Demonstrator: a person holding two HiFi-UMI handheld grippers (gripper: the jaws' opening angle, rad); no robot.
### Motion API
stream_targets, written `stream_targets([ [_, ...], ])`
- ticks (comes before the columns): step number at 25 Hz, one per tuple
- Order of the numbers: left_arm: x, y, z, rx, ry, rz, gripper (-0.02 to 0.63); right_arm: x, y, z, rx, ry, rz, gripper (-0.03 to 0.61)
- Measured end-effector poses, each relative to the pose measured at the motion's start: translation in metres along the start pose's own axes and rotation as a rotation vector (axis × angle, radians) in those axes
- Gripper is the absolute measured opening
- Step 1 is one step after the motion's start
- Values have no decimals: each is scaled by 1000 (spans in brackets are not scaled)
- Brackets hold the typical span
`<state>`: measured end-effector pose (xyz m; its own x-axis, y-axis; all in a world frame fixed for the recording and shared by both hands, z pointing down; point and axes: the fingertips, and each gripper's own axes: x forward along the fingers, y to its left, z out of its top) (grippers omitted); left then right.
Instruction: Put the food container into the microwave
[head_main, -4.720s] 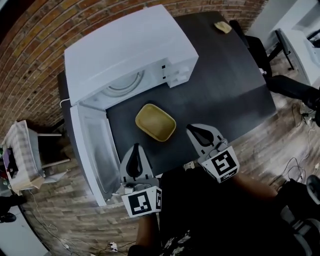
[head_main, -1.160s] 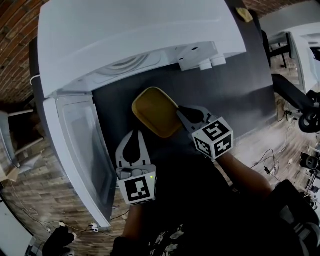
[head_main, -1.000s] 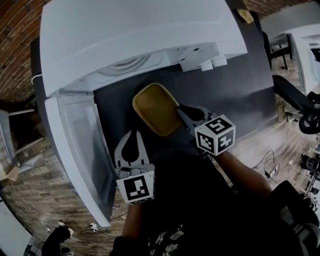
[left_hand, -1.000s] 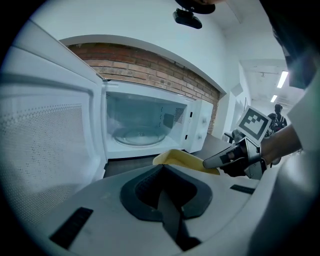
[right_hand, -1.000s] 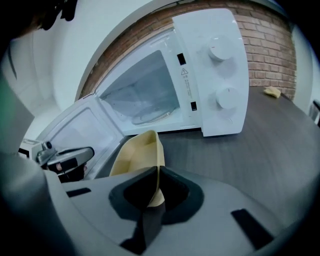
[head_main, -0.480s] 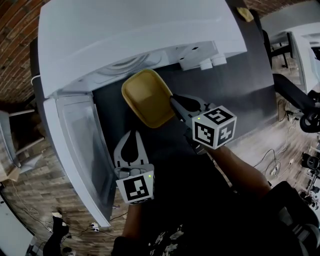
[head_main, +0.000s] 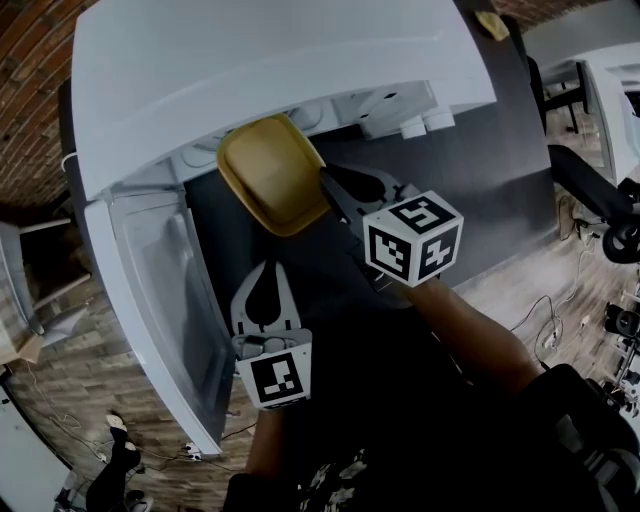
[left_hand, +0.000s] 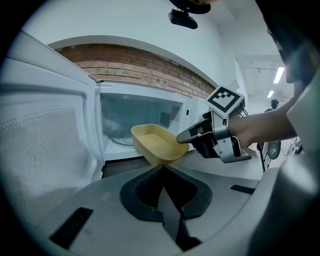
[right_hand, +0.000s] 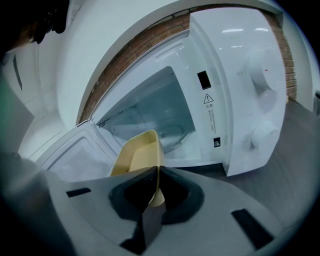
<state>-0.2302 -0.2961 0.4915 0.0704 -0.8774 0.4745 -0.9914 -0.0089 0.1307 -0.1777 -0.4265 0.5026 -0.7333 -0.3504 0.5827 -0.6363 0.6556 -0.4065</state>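
Observation:
The yellow food container (head_main: 270, 172) hangs in the air at the mouth of the white microwave (head_main: 270, 60), clear of the dark table (head_main: 450, 180). My right gripper (head_main: 335, 188) is shut on its right rim. In the right gripper view the container (right_hand: 136, 154) stands tilted between the closed jaws, in front of the open cavity (right_hand: 150, 117). In the left gripper view the container (left_hand: 156, 144) floats before the cavity with the right gripper (left_hand: 185, 136) clamped on it. My left gripper (head_main: 266, 285) hangs back near the table's front edge, shut and holding nothing.
The microwave door (head_main: 160, 300) stands swung open to the left, beside my left gripper. The control knobs (head_main: 420, 127) sit at the microwave's right front. A small yellow object (head_main: 490, 25) lies at the table's far corner. A brick wall is behind.
My right gripper closed on the container's rim, lifted it off the table and carried it up-left to the microwave opening. The left gripper has stayed put.

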Motion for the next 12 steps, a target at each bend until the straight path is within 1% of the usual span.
stream_targets([
  [4, 0, 1, 0, 0, 2, 2, 3, 7, 5, 11, -43, -10, 1, 75],
  [8, 1, 0, 1, 2, 1, -3, 3, 17, 11, 33, -138, -21, 6, 75],
  [12, 0, -1, 3, 1, -2, -4, 3, 33, 16, 45, -198, -18, 16, 75],
])
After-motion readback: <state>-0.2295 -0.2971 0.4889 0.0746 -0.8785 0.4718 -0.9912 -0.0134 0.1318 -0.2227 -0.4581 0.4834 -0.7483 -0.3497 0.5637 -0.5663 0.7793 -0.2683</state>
